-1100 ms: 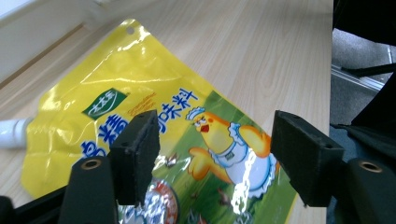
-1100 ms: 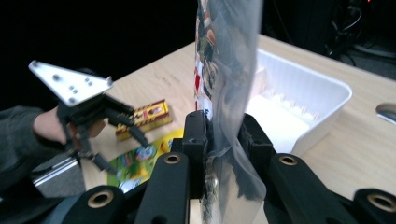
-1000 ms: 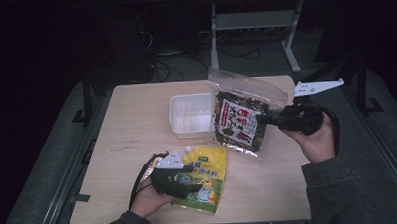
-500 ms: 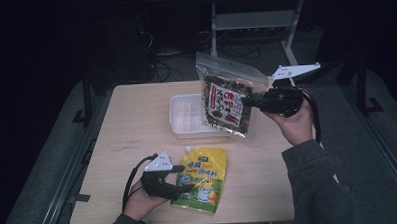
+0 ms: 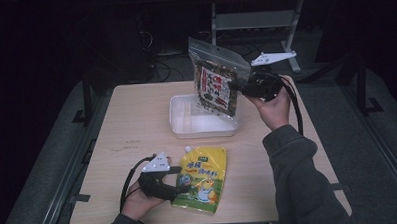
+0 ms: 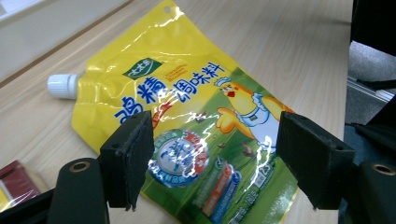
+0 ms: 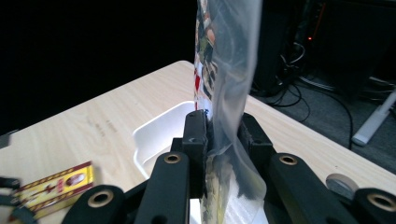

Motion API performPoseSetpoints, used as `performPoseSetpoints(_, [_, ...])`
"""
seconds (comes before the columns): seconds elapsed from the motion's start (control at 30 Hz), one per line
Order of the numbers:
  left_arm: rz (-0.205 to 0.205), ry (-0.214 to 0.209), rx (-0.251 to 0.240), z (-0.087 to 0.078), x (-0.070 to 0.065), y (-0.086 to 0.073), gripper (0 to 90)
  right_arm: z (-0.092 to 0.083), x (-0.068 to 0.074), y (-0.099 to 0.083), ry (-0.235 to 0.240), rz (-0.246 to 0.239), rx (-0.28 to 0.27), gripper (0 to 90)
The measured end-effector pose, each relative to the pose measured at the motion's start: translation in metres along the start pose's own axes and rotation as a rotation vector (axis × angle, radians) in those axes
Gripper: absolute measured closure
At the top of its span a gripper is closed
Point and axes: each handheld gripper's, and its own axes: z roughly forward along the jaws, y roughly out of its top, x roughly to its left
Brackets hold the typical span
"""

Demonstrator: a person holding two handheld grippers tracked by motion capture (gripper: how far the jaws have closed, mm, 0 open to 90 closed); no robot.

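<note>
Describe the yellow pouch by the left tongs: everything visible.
The yellow pouch is a glossy, soft spouted bag with a white screw cap at one top corner and a punched hole at the other. It bears a green logo, blue characters, a cartoon chicken and a round seal. It lies flat, slightly crinkled, on the wooden table, near its front edge. The left tongs stand open over its lower half, pads not pressing it.

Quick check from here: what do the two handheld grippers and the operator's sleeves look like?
Both the left gripper and the right gripper are black, with square black jaw pads, brass-ringed holes, a pale three-cornered top plate and a trailing black cable. The person wears grey long sleeves.
</note>
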Motion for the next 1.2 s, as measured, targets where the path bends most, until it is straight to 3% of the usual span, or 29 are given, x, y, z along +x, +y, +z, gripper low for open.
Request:
performPoseSetpoints(0.3, [0.006, 0.015, -0.011, -0.001, 0.001, -0.002, 27.1, 0.022, -0.010, -0.004, -0.027, 0.003, -0.002, 75.4])
performPoseSetpoints(0.4, [0.006, 0.016, -0.012, 0.000, 0.001, -0.001, 27.1, 0.032, -0.015, -0.009, -0.016, 0.001, 0.012, 75.4])
performPoseSetpoints(0.47, [0.005, 0.016, -0.010, 0.000, 0.001, -0.002, 27.2, 0.040, -0.017, -0.013, -0.035, -0.003, 0.032, 75.4])
performPoseSetpoints(0.77, [-0.004, 0.014, -0.022, -0.002, 0.003, -0.003, 27.4, 0.058, -0.027, -0.035, -0.005, 0.038, 0.049, 75.3])
performPoseSetpoints(0.97, [-0.027, -0.011, -0.037, -0.003, 0.005, -0.003, 27.4, 0.063, -0.034, -0.045, 0.016, 0.054, 0.050, 75.0])
performPoseSetpoints(1.2, [-0.030, -0.005, -0.036, -0.003, 0.007, -0.004, 27.3, 0.061, -0.041, -0.053, 0.026, 0.087, 0.048, 73.8])
